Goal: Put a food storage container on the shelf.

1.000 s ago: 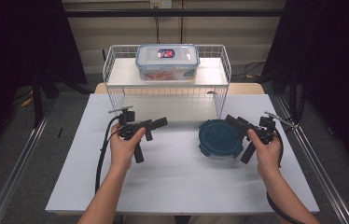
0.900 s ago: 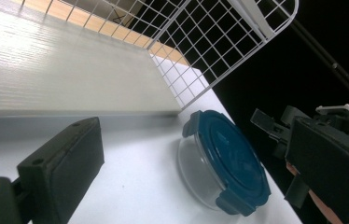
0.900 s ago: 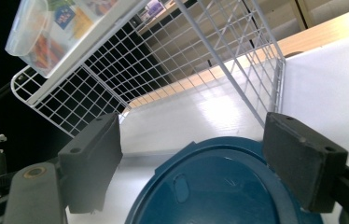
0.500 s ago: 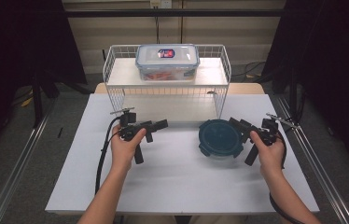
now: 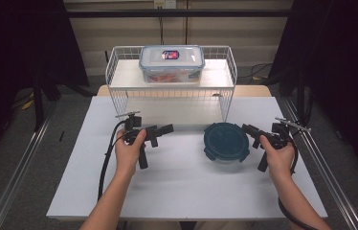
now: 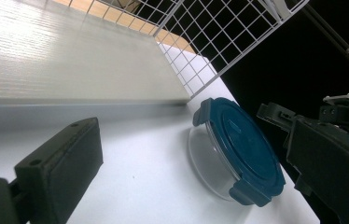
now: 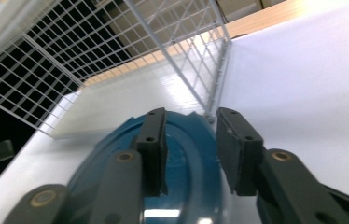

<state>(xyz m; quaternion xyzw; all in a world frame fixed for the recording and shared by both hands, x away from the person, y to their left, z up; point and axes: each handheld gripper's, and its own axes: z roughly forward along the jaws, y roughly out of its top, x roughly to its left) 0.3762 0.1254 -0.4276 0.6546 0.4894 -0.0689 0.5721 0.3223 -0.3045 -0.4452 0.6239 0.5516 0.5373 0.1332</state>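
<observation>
The round container (image 5: 226, 143) has a glossy blue plastic lid over clear plastic; the bench (image 5: 182, 187) is matt white; the rack (image 5: 172, 98) at 12 o'clock is white-coated wire.

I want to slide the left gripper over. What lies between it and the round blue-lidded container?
Nothing: the high view shows bare white table between the left gripper and the round container; the left gripper view agrees.

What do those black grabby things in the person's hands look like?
Both tongs are black. The left tongs have a pistol-style handle and a long black cable looping down beside the bare forearm. The right tongs look the same, with a cable curling under the wrist. Each carries a small grey plate on top. Their jaws end in flat rectangular pads fixed with brass-coloured pins. No sleeves are worn.
</observation>
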